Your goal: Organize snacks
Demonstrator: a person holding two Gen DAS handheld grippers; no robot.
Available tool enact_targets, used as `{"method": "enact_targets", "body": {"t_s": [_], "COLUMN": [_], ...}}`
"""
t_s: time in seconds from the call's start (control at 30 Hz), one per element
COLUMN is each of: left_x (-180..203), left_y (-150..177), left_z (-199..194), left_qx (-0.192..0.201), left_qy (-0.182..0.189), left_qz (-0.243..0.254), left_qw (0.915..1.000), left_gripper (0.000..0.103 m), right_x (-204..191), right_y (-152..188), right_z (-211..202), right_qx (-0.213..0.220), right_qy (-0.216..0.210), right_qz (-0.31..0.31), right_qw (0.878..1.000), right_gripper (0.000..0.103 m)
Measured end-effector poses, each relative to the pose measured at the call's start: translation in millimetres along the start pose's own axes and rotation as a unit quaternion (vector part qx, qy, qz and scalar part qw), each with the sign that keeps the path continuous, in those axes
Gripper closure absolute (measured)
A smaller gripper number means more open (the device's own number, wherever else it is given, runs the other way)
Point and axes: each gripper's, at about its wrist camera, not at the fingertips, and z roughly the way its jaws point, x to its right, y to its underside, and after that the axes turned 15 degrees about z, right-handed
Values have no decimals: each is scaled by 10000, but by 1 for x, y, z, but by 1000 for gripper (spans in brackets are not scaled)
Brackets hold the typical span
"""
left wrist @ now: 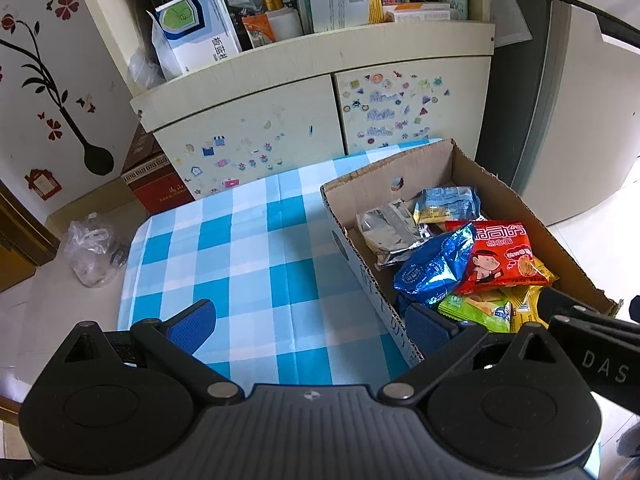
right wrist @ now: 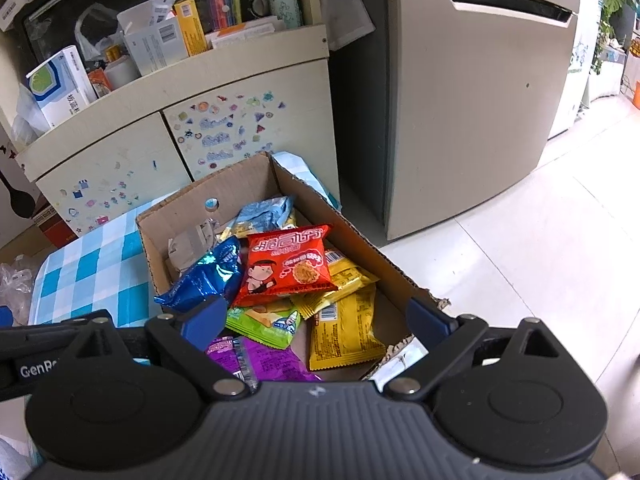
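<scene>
The snack packets lie heaped in the cardboard box (right wrist: pixel 360 240) on the checked surface (left wrist: pixel 240 248). The right claw (right wrist: pixel 316 316), spread and empty, hangs directly above them; the left claw (left wrist: pixel 316 320), also spread, straddles the box's wall, so the right is nearer.

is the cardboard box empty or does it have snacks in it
Not empty: the cardboard box holds several packets, including a red packet lying on top.

The right tongs (right wrist: pixel 318 322) are held wide apart over a cardboard box (right wrist: pixel 256 184) on the checked tabletop (right wrist: pixel 92 272). Nothing is gripped. In the box a red packet (right wrist: pixel 286 266) is seen lying atop blue (right wrist: pixel 206 276), green (right wrist: pixel 266 322), yellow (right wrist: pixel 344 334) and purple (right wrist: pixel 260 360) packets.
</scene>
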Motion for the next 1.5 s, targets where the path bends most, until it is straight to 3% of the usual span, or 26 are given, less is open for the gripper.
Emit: {"method": "enact_targets", "body": {"t_s": [0.87,1.5], "left_x": [-1,-3], "left_y": [-9,-5], "left_z": [28,25], "left_qx": [-470,-465], "left_qy": [131,255], "left_qz": [-449,-495], "left_qw": [9978,9974], "left_gripper": [1,1], "right_x": [-6,-5], "right_y": [-11,-7], "right_z": [25,21], "right_qx": [-225,-160], "right_qy": [50,66], "right_qz": [-83,-103], "right_qw": [9997,9998], "right_gripper": [7,7]}}
